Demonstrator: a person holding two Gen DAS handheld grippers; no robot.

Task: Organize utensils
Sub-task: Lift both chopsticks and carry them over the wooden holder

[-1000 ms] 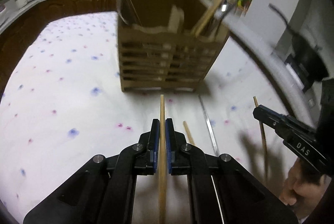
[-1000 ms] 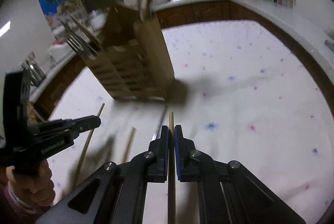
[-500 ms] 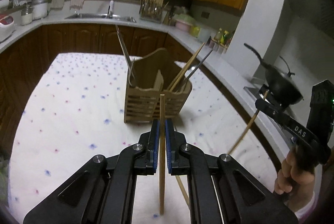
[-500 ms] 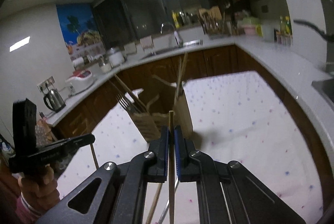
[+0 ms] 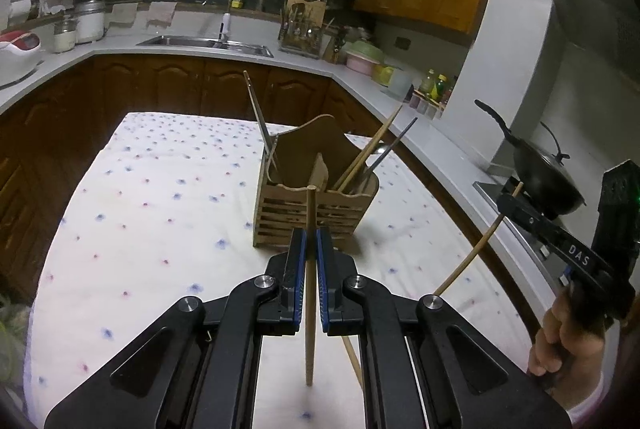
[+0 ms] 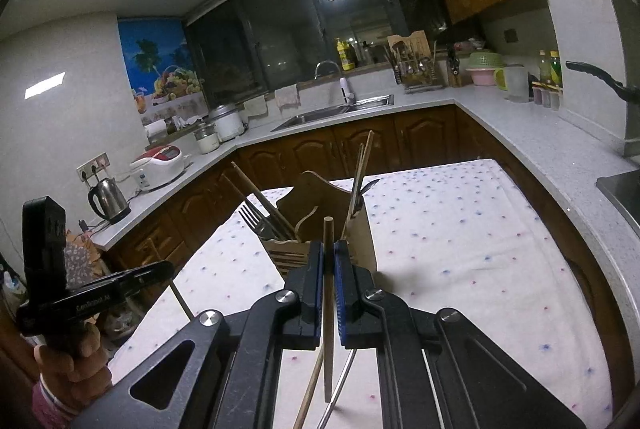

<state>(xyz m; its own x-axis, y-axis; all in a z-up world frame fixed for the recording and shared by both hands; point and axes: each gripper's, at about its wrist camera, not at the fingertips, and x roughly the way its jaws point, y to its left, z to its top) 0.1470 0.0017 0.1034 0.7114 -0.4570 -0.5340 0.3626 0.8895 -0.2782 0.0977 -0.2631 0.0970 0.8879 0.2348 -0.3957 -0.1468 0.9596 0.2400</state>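
A wooden utensil holder (image 5: 316,205) stands on the flowered tablecloth (image 5: 160,221), with chopsticks and metal utensils leaning in it; it also shows in the right wrist view (image 6: 320,229). My left gripper (image 5: 310,241) is shut on a wooden chopstick (image 5: 309,309), held upright above the table, short of the holder. My right gripper (image 6: 329,249) is shut on another wooden chopstick (image 6: 328,329); it shows at the right of the left wrist view (image 5: 516,207) with its chopstick (image 5: 472,257) slanting down. One wooden chopstick (image 5: 354,361) and a metal one (image 6: 340,385) lie on the cloth below.
The table sits inside an L-shaped kitchen counter (image 5: 280,53) with a sink (image 5: 204,43) at the back. A black wok (image 5: 540,173) sits on the stove at right. A kettle (image 6: 107,199) and rice cooker (image 6: 160,165) stand on the left counter.
Both grippers have lifted from the cloth, each carrying a chopstick, and pulled back from the holder. The views now tilt up toward the kitchen.
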